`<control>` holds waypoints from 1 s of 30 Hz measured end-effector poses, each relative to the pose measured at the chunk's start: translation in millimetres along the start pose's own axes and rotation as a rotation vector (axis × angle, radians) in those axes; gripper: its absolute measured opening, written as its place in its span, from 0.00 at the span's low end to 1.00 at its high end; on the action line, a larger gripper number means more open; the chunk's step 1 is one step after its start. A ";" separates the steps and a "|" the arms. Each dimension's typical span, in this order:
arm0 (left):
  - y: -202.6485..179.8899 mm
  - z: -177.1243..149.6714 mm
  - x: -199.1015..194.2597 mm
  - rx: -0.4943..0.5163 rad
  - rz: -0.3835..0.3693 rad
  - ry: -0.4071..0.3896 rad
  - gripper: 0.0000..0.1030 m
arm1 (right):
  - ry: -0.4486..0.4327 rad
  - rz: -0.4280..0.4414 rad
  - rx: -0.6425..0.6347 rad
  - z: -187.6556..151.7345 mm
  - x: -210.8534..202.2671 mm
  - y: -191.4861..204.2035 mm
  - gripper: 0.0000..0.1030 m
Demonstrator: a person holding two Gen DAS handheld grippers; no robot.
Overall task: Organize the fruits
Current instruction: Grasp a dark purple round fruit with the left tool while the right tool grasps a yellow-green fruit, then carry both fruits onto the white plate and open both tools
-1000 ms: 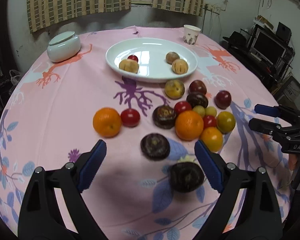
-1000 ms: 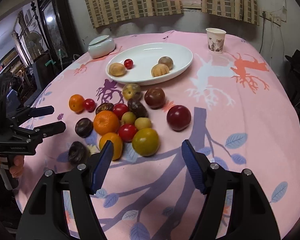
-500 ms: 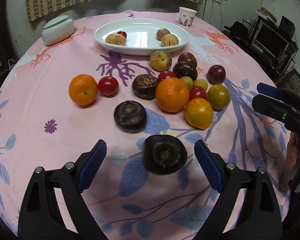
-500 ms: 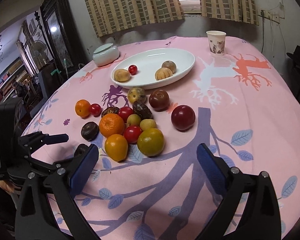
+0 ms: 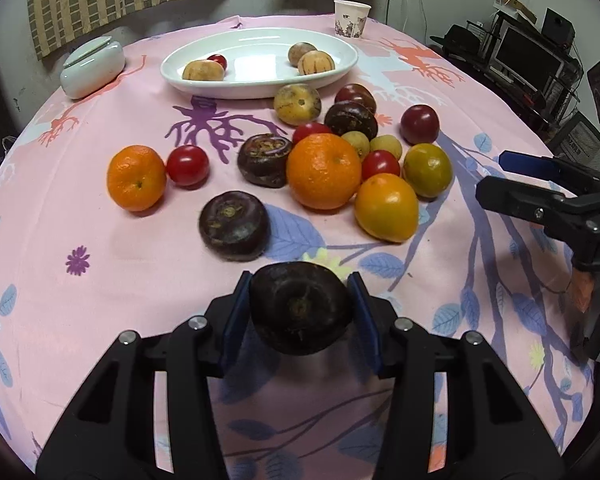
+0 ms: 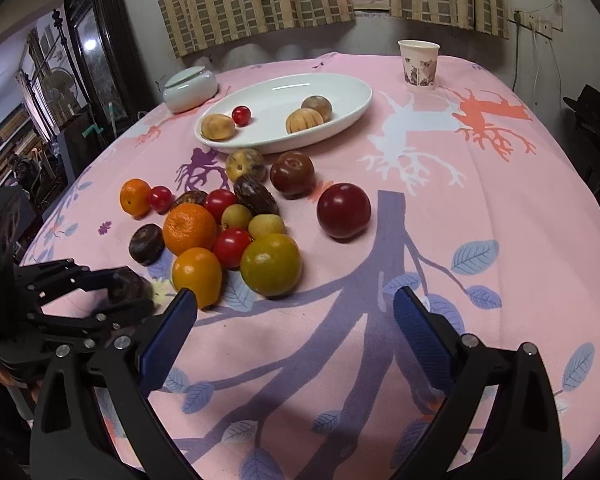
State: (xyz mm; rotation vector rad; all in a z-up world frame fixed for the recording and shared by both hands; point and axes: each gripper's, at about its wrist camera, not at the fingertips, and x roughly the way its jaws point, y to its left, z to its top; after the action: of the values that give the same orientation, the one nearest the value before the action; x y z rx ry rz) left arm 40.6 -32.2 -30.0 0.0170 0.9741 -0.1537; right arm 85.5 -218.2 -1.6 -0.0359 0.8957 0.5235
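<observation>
Your left wrist view looks steeply down along its jaws, close over the worktop's point(image 5: 100, 280) near edge. Your right wrist view faces likewise from further right. Both share the fruit point(image 5: 324, 176) point(image 6: 190, 230) and plate point(image 5: 260, 88) point(image 6: 340, 120).

Glossy white plate point(image 5: 352, 65) (ceramic-looking), matt cloth tablecloth point(image 5: 100, 280)

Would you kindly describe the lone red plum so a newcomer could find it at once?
Start at the white oval plate on the pink tablecloth, then look at the fruit cluster below it. The red plum sits alone right of the cluster, glossy, touching no other fruit.
</observation>
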 end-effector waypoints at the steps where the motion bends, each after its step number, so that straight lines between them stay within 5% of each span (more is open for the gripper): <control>1: 3.7 -0.7 -1.5 -0.006 0.002 0.001 0.47 | 0.001 -0.002 -0.007 -0.4 0.4 1.1 0.96; 7: 21.7 -1.6 -18.2 -0.024 0.010 -0.035 0.47 | -0.005 -0.052 -0.123 -1.7 -0.1 24.4 0.96; 13: 39.1 -6.0 -22.9 -0.050 0.002 -0.041 0.47 | 0.103 -0.120 -0.165 0.1 25.2 24.0 0.65; 17: 42.3 -8.4 -20.6 -0.064 -0.037 -0.027 0.47 | 0.143 -0.028 -0.146 7.8 39.5 24.9 0.65; 19: 43.5 -8.1 -20.8 -0.070 -0.048 -0.034 0.47 | 0.146 -0.079 -0.149 12.5 46.0 25.8 0.65; 21: 44.9 -8.7 -19.4 -0.077 -0.051 -0.032 0.47 | 0.148 -0.090 -0.148 15.6 50.3 26.9 0.52; 26: 45.5 -10.1 -16.7 -0.085 -0.063 -0.025 0.47 | 0.120 -0.082 -0.149 17.0 52.3 26.4 0.39; 30: 43.7 -11.3 -15.3 -0.079 -0.060 -0.020 0.48 | 0.111 -0.069 -0.125 16.3 48.9 23.0 0.39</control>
State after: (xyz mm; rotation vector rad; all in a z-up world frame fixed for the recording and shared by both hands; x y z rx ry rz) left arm 28.8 13.9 -26.1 -0.0866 0.9605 -0.1703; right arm 112.0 -173.6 -23.8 -0.2108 0.9658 0.5168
